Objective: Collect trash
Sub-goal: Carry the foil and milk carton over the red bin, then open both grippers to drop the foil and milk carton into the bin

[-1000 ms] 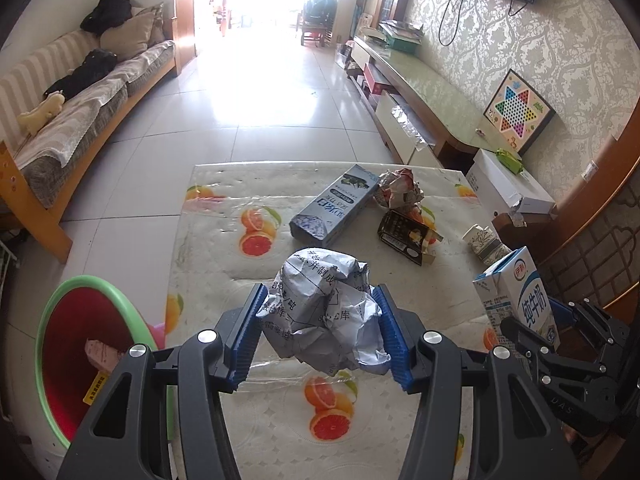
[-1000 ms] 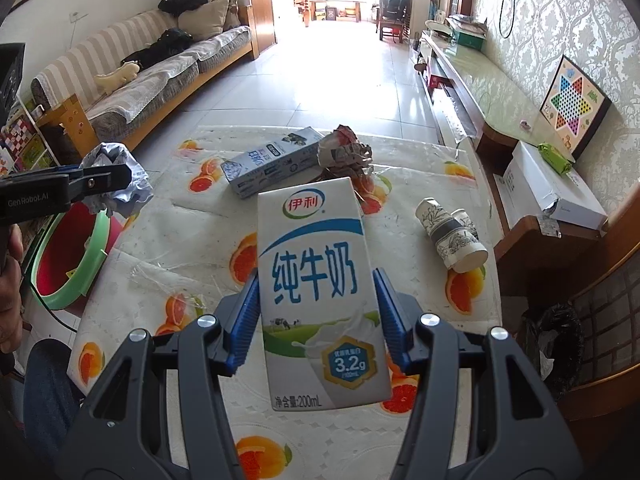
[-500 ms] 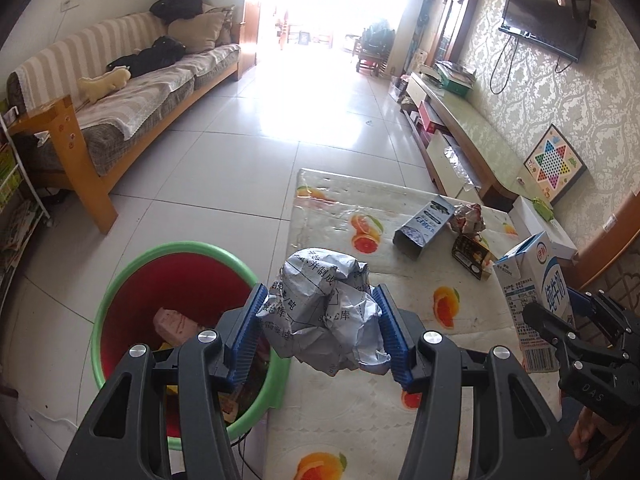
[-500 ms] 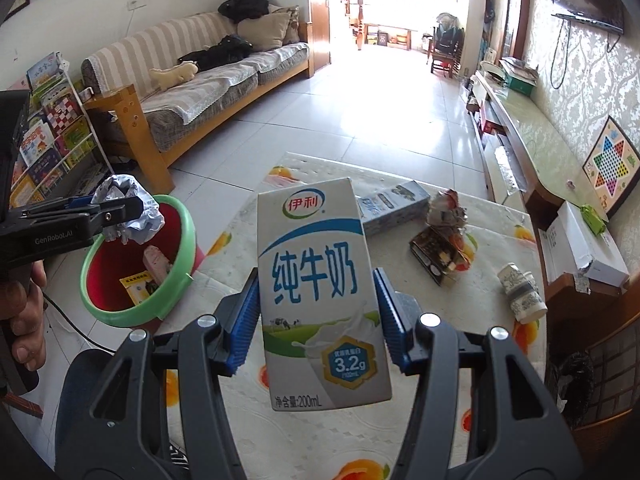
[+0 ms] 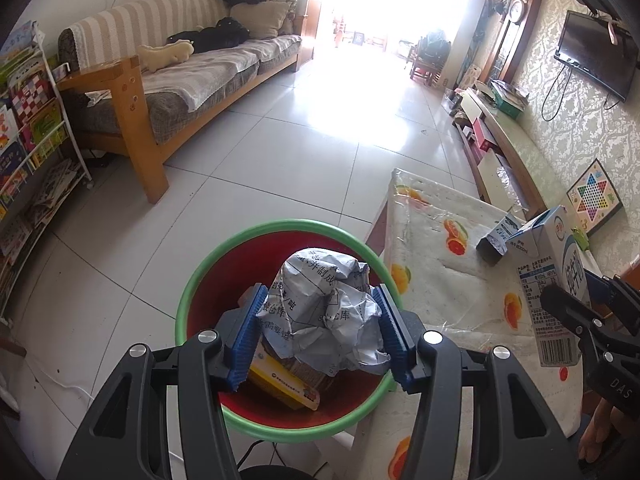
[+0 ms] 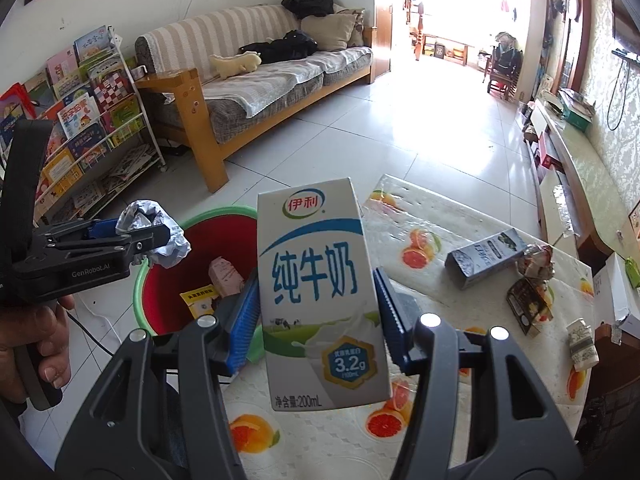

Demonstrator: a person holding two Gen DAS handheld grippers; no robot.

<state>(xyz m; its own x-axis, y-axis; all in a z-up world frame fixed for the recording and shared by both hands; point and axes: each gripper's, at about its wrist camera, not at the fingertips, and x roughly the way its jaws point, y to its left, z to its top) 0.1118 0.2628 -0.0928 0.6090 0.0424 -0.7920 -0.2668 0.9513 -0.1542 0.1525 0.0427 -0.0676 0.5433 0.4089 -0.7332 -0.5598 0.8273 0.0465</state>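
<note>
My left gripper is shut on a crumpled grey paper ball and holds it right above the red bin with a green rim on the floor left of the table. The bin holds a yellow packet and a pink carton. My right gripper is shut on a white and blue milk carton, held upright over the table's near left part. The left gripper with the paper ball also shows in the right wrist view.
The table with a fruit-print cover carries a grey-blue box, crumpled wrappers and a paper cup. A sofa and a book rack stand to the left, a TV bench to the right.
Both grippers have swung left from over the table. The left one with the paper ball now hangs over the bin. The right one still holds the milk carton.
</note>
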